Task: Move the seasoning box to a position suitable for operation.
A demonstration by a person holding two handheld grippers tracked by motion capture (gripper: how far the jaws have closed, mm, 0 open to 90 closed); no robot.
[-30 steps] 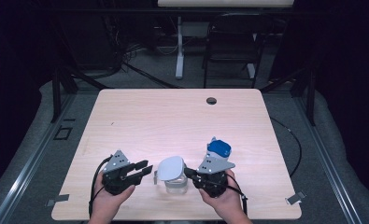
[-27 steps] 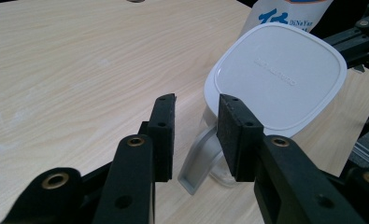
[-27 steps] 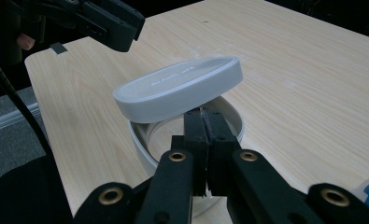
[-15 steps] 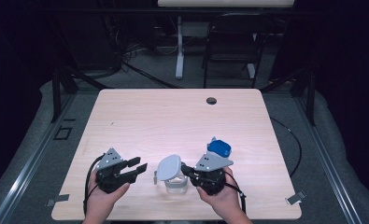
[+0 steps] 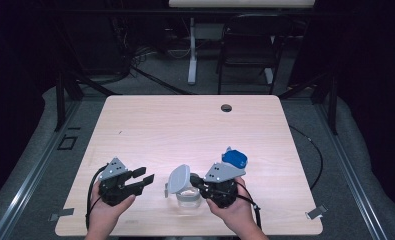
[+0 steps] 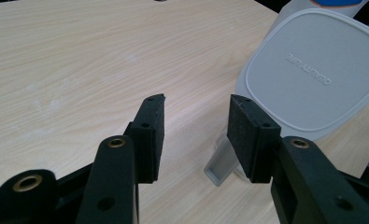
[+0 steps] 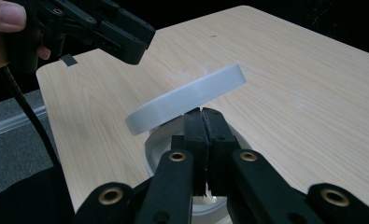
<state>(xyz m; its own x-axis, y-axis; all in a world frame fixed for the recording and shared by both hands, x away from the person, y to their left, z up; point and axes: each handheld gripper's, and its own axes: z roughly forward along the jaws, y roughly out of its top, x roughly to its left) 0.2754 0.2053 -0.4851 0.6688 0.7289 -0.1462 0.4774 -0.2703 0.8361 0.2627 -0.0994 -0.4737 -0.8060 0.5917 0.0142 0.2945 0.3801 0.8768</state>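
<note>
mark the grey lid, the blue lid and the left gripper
grey lid (image 6: 308, 70), left gripper view, flat top face.
blue lid (image 5: 234, 158), high view, top surface.
left gripper (image 5: 147, 178), high view, midway between the open jaws.

Left gripper (image 6: 196, 135) over pale wood table (image 6: 79, 60), black jaws spread apart, nothing between the pads. Grey-white lid (image 6: 313, 70) tilted up ahead at right, embossed lettering on its face. Small tab (image 6: 218, 168) below it, just beside right pad.
</note>
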